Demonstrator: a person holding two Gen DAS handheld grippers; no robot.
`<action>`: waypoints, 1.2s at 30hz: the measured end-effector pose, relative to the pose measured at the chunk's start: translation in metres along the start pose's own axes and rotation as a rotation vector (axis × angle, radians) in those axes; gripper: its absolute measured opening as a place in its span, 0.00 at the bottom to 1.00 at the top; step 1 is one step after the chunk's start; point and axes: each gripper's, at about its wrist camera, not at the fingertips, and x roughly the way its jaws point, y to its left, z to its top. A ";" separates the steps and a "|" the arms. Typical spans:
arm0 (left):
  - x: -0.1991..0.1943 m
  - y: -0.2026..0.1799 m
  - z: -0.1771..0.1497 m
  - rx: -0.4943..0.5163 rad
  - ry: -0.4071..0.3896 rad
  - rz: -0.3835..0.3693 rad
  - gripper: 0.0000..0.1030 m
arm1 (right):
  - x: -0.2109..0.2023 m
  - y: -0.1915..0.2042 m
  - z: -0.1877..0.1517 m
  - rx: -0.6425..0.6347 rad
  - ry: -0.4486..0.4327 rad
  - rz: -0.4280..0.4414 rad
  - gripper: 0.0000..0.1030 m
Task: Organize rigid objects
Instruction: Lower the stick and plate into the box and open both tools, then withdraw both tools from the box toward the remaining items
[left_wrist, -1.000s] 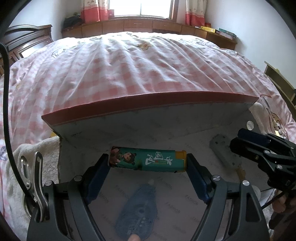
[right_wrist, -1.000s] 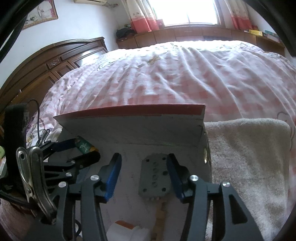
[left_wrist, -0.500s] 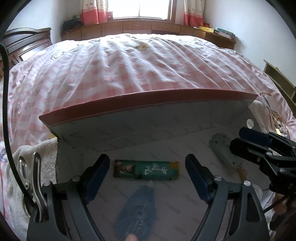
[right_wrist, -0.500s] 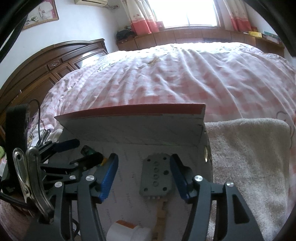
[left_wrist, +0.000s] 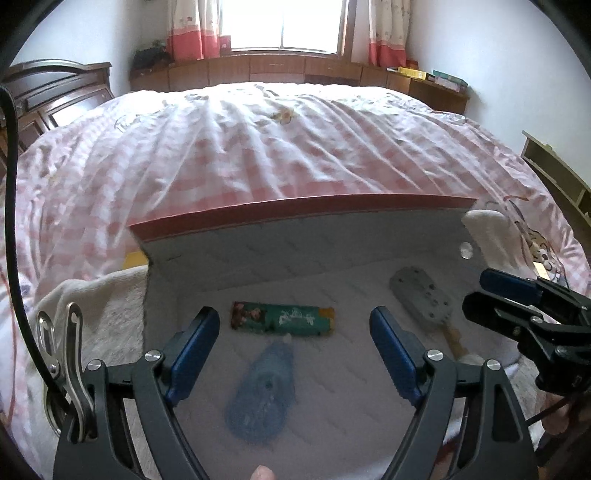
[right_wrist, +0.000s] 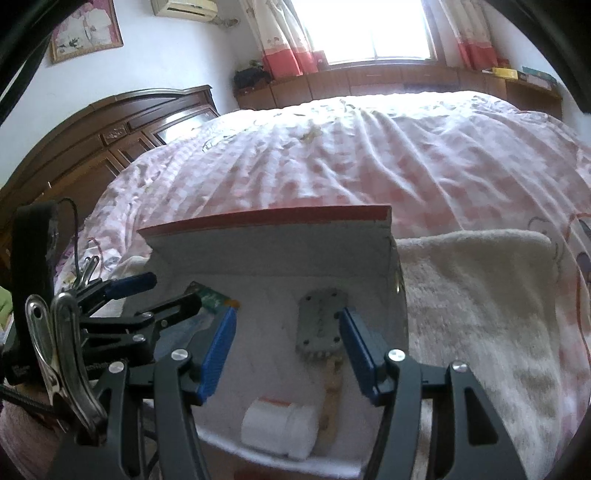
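An open box (left_wrist: 303, 210) with a red rim and white inside lies on the bed. On its floor rest a green printed pack (left_wrist: 282, 319), a blue oval item (left_wrist: 264, 391) and a grey metal plate (left_wrist: 421, 295) with a wooden handle. My left gripper (left_wrist: 293, 313) hovers open above the pack and touches nothing. In the right wrist view my right gripper (right_wrist: 288, 312) stands open over the grey plate (right_wrist: 321, 321), its pads off it. A white bottle (right_wrist: 279, 424) with an orange band lies near the box's front edge. The left gripper (right_wrist: 173, 291) shows at the left there.
A white towel (right_wrist: 480, 295) lies under and to the right of the box. The pink checked bedspread (left_wrist: 295, 147) stretches beyond it. A dark wooden headboard (right_wrist: 110, 147) stands at the left, and low cabinets (left_wrist: 295, 70) run under the window. My right gripper (left_wrist: 480, 288) enters at the right edge.
My left gripper let go of the green pack, which now lies on the box floor. The right jaws widened off the grey plate. Both grippers drew back and up.
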 end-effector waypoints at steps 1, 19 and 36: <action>-0.005 -0.001 -0.002 0.000 -0.001 -0.001 0.83 | -0.003 0.001 -0.001 0.004 -0.001 0.002 0.60; -0.073 -0.009 -0.057 -0.036 -0.023 -0.011 0.83 | -0.071 0.018 -0.059 0.053 -0.011 0.017 0.60; -0.084 -0.003 -0.113 -0.080 0.036 0.010 0.82 | -0.088 0.014 -0.133 0.065 0.061 -0.039 0.60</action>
